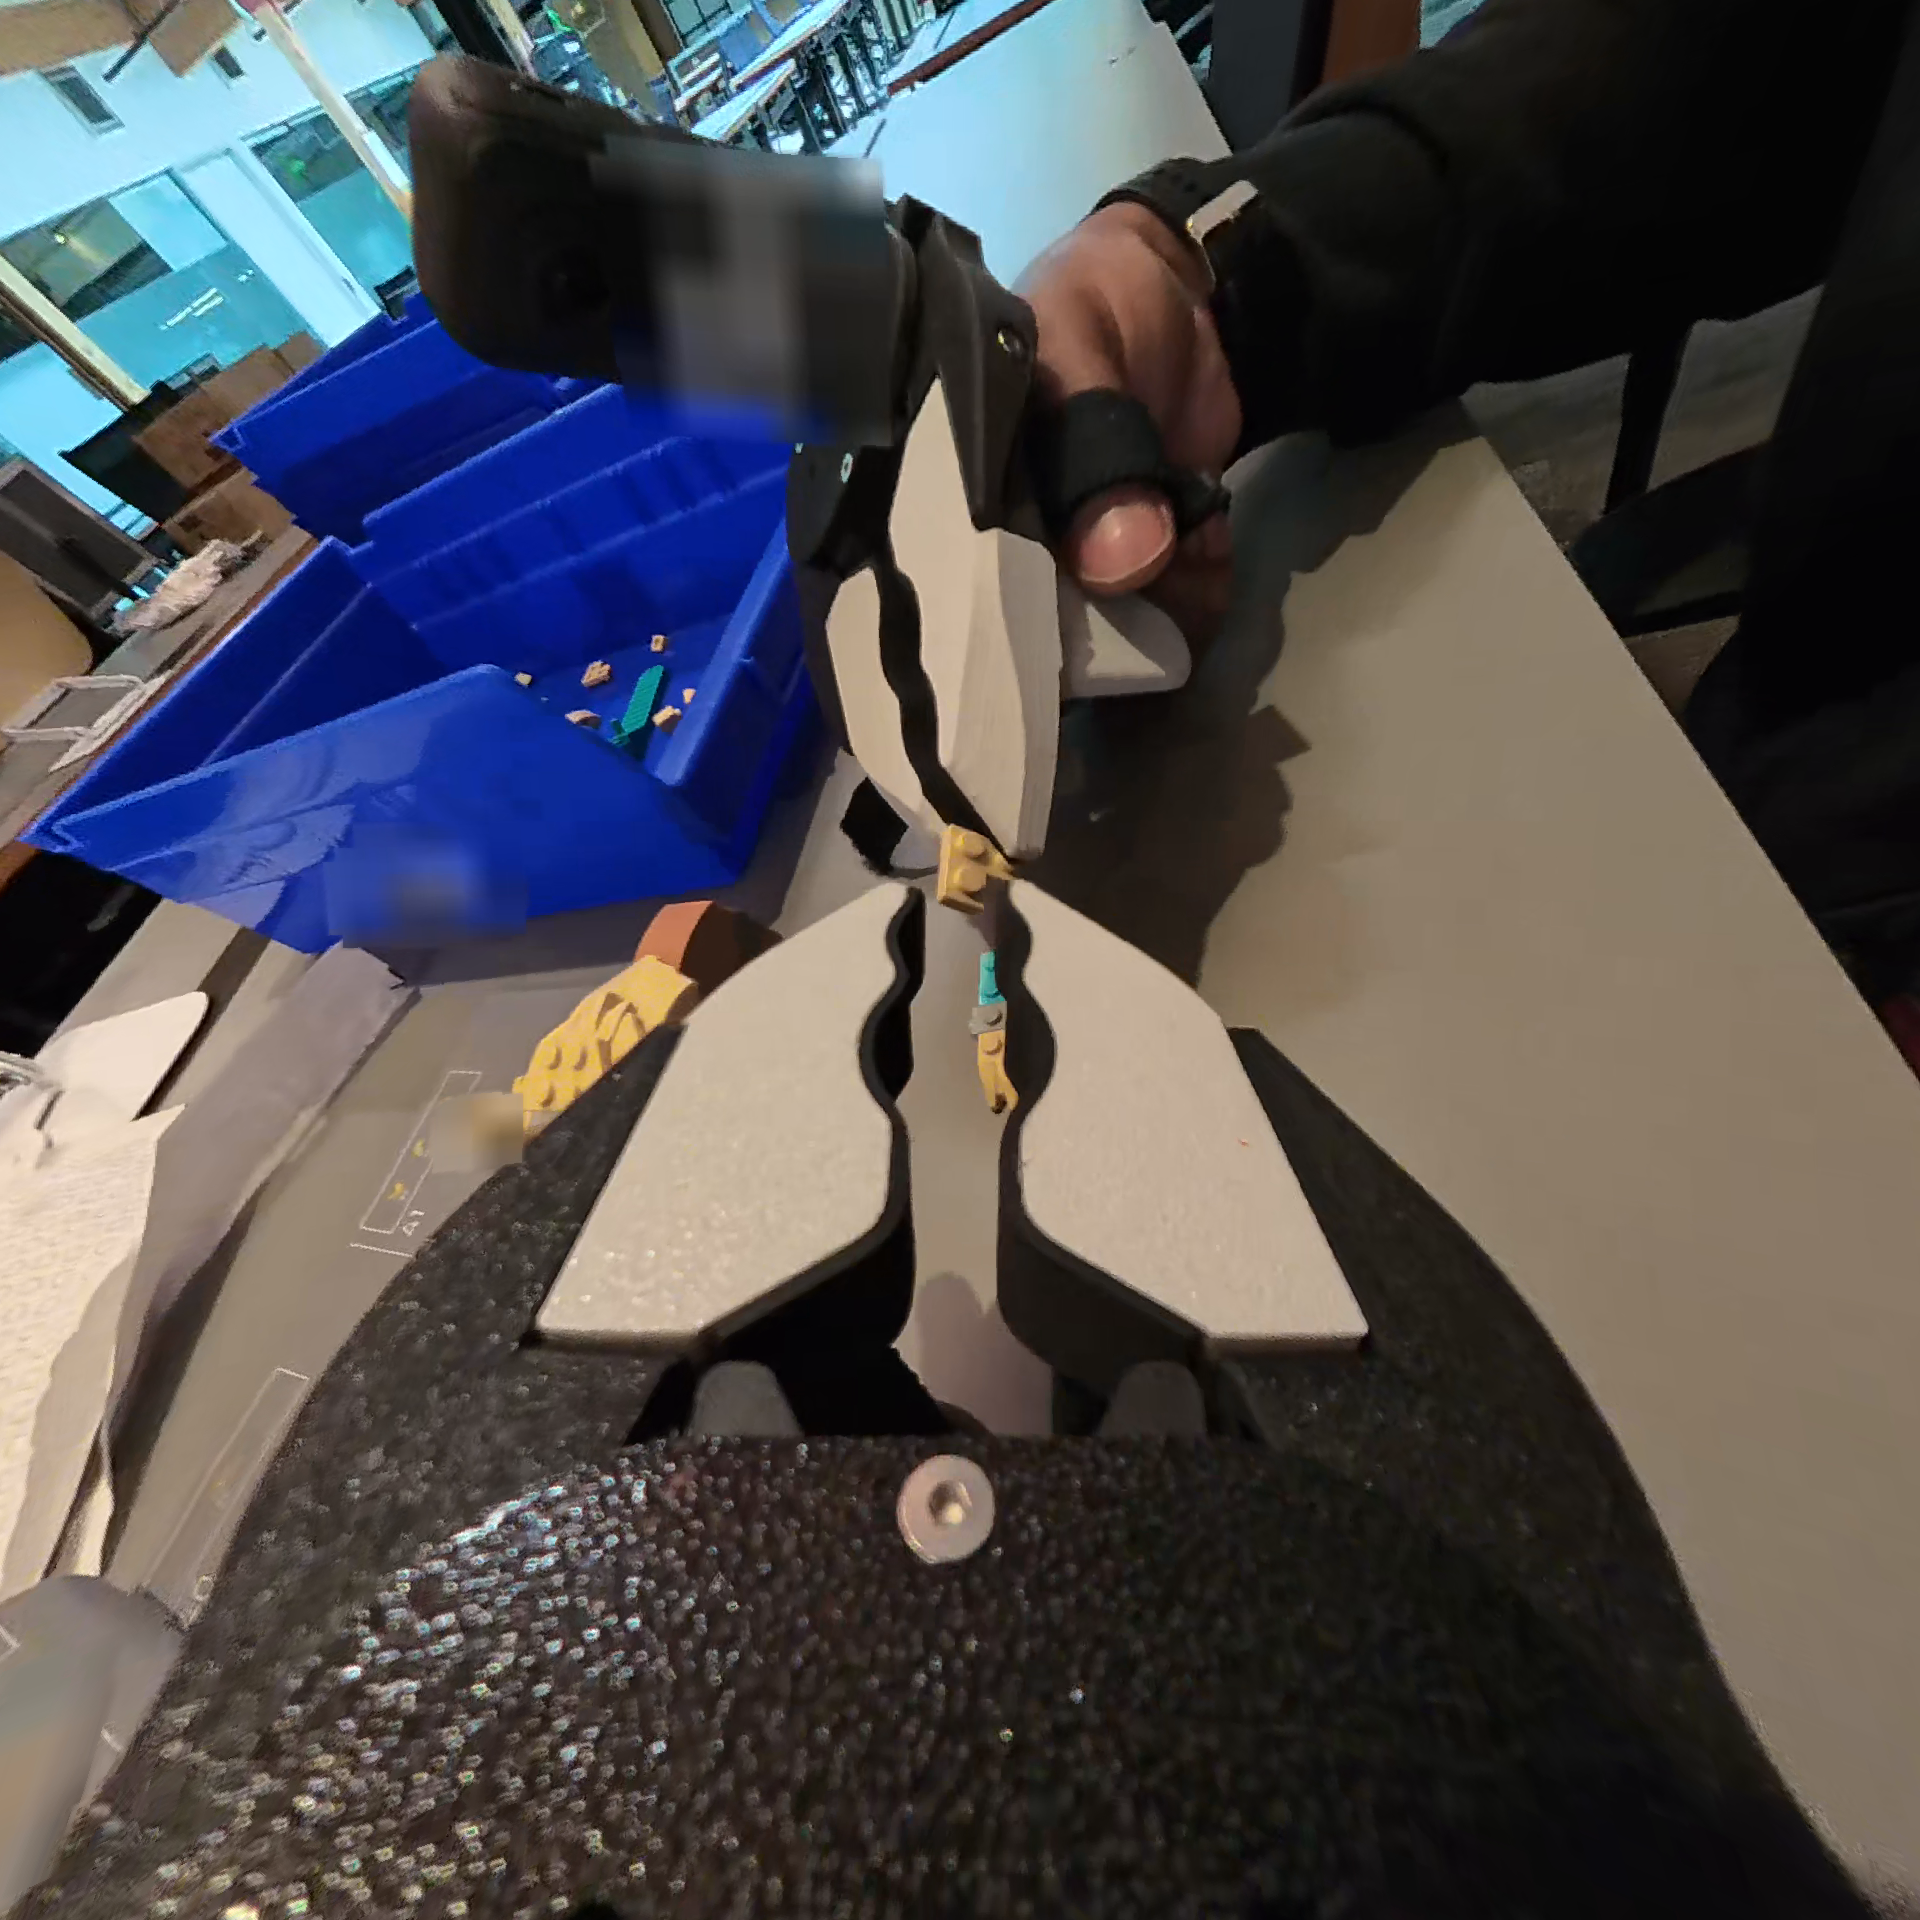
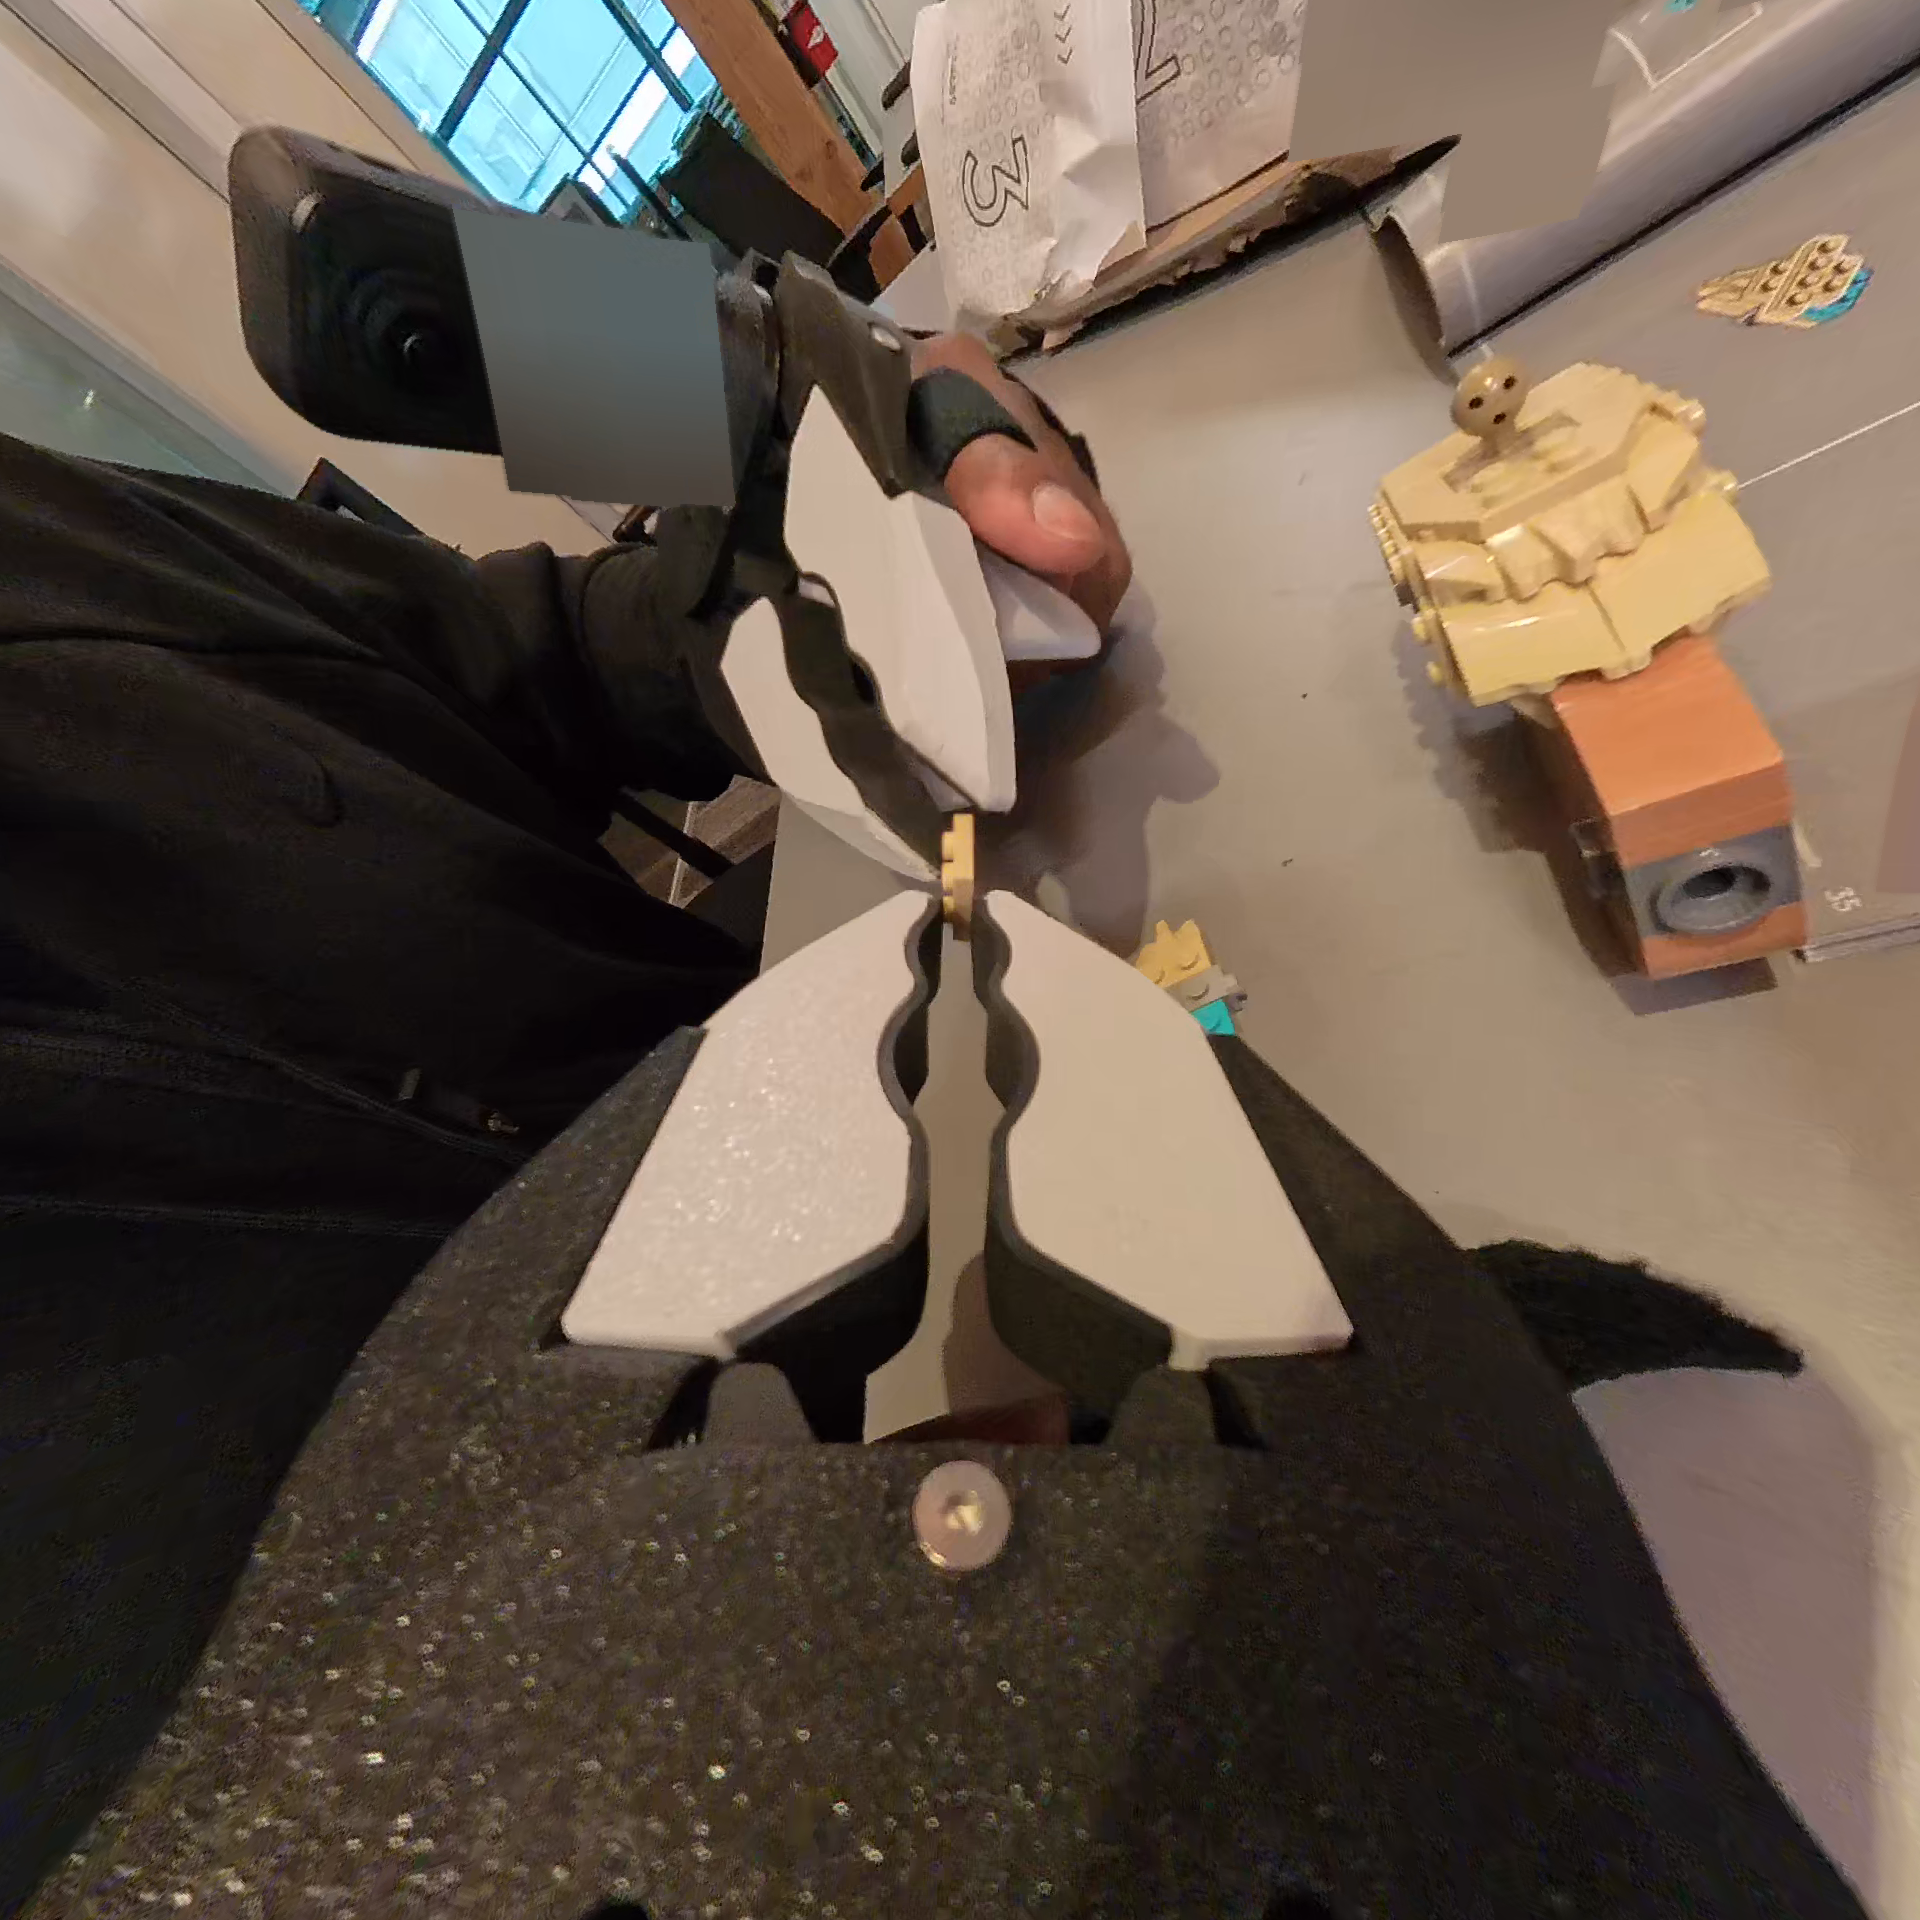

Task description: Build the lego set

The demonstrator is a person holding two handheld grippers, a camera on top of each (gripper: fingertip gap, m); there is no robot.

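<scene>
Meeting tip to tip above the table (image 1: 1455, 935), left claw (image 1: 961, 899) and right claw (image 2: 961, 904) both clamped on a tan plate (image 1: 971, 871).

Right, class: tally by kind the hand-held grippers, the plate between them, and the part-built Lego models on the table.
Hand-held grippers: 2, left hand-held gripper, right hand-held gripper
Tan plate: 1
Part-built models: 2, tan-and-brown model, small teal-and-yellow build
Total: 5

Printed markings are seen on white paper bags (image 2: 1039, 156) standing at the far end of the table (image 2: 1351, 1143), on the edge of a booklet (image 2: 1860, 914) beside the tan model, and on a sheet (image 1: 416, 1164) lying flat. Contents are not transcribed.
</scene>
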